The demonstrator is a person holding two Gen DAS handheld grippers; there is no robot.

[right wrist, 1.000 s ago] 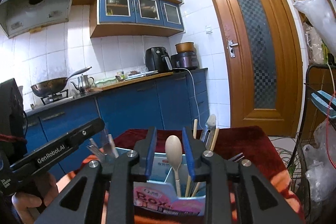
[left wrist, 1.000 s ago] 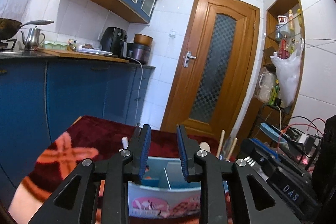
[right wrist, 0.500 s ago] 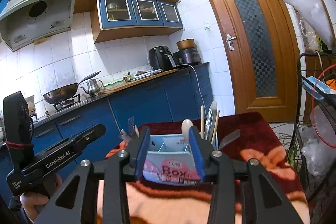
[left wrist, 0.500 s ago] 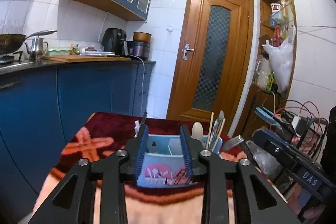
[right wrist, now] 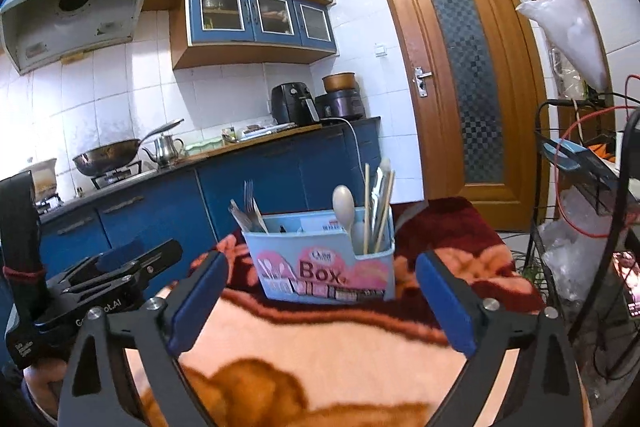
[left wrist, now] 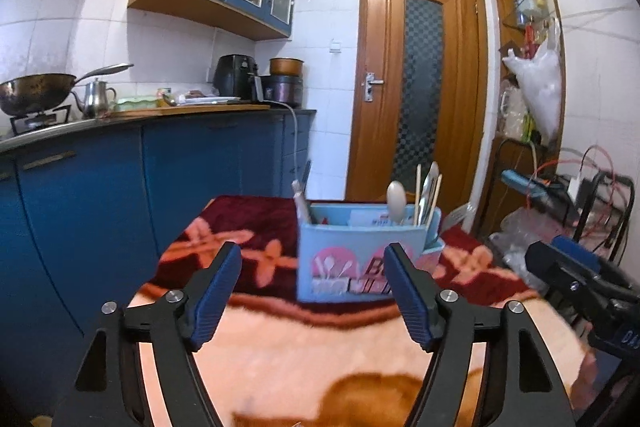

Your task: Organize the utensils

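The pale blue plastic utensil box [right wrist: 326, 259] with pink printed panels stands upright on the patterned red and peach blanket [right wrist: 320, 347], straight ahead of both claws and clear of them. In the right wrist view it sits centred between the spread blue pads; in the left wrist view it lies ahead and slightly toward the right pad. Its long side runs across the line of approach, and the utensils stand on end in it: a cream wooden spoon [right wrist: 344, 205] and pale wooden chopsticks [right wrist: 367, 203] at the right end, a steel fork [right wrist: 249, 201] at the left end.

The right gripper [right wrist: 322, 301] has its jaws opening, already very wide, with nothing between them. The left gripper [left wrist: 312, 297] is also opening, wide and empty. Neither looks clearly nearer; the right one faces the box more squarely.

Compared with a second ago, both claws have backed away: then the box filled the space just beyond the narrowly set pads, whereas now blanket shows between pads and box. The jaws have gone from nearly closed to wide.
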